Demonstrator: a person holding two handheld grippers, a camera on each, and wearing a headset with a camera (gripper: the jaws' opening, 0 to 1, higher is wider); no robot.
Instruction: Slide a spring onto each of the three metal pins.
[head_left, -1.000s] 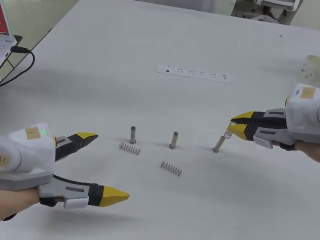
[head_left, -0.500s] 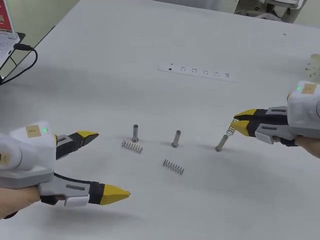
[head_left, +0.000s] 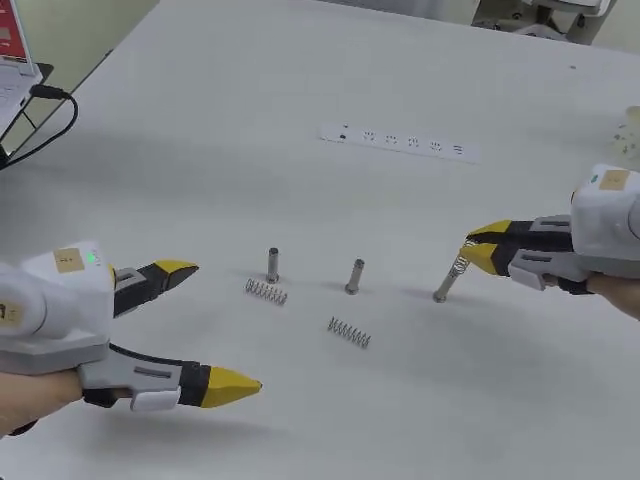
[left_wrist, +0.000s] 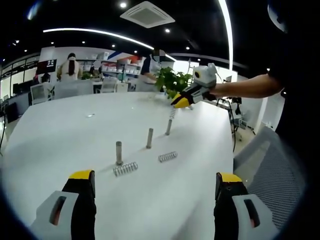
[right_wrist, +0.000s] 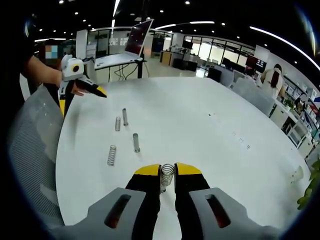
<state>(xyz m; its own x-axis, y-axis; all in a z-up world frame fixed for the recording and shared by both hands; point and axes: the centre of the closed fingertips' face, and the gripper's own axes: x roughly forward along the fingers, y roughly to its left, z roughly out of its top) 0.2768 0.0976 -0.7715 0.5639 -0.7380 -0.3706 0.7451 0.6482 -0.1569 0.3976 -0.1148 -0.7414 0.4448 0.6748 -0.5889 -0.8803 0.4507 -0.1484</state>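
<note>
Right pin being loaded. My right gripper (head_left: 478, 247), pinched nearly closed on a spring (head_left: 459, 266), has eased the coil into line with the right pin (head_left: 442, 292), which leans just below my tips. Threading looks begun, not finished. My left gripper (head_left: 215, 325) hangs wide apart, holding nothing. Beyond it the left pin (head_left: 273, 264) and middle pin (head_left: 356, 275) stand bare, with a second spring (head_left: 266, 291) and a third spring (head_left: 349, 332) lying loose.

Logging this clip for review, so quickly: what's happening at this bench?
A person works two handheld tools over a white table. The right tool is shut on a spring, holding it at the top of the rightmost pin, which leans. The left tool hangs open, apart from the parts. The middle pin and left pin stand bare. A loose spring lies beside the left pin, a second loose spring in front of the middle pin.
</note>
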